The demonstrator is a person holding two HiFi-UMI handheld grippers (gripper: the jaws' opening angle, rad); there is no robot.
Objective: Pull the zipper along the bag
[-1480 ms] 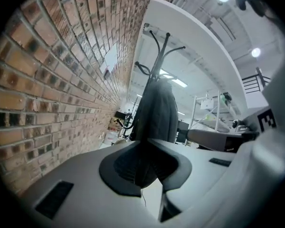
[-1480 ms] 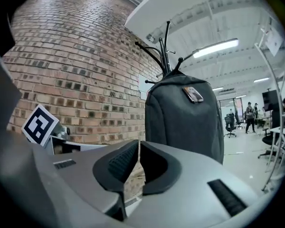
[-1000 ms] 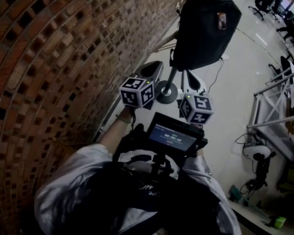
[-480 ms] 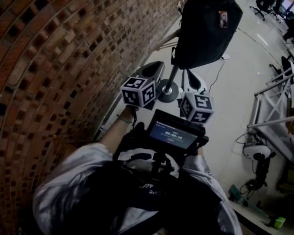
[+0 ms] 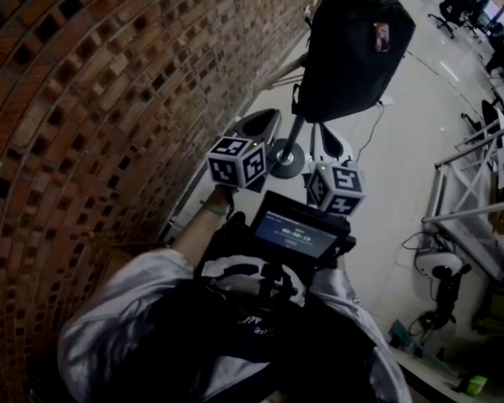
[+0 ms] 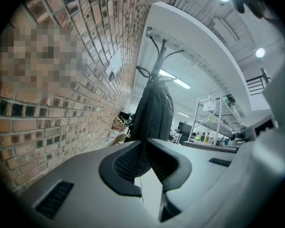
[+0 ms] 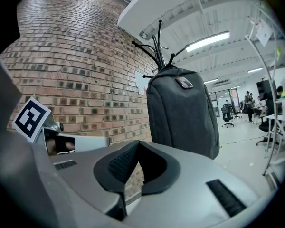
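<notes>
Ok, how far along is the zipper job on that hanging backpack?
Nothing started. The backpack hangs on the coat stand, untouched. In hand: nothing; left gripper and right gripper are shut, empty, short of it. Remaining: reach it, grip the zipper pull, draw it along.

Head view is pretty dim and murky: the brick wall (image 5: 84,99) goes near-black at the near left, while the pale floor (image 5: 403,149) on the right is brighter. Both gripper views are brighter, lit by ceiling strip lights (image 7: 206,41), with heavy fisheye bending, dark vignetted corners and soft focus up close
</notes>
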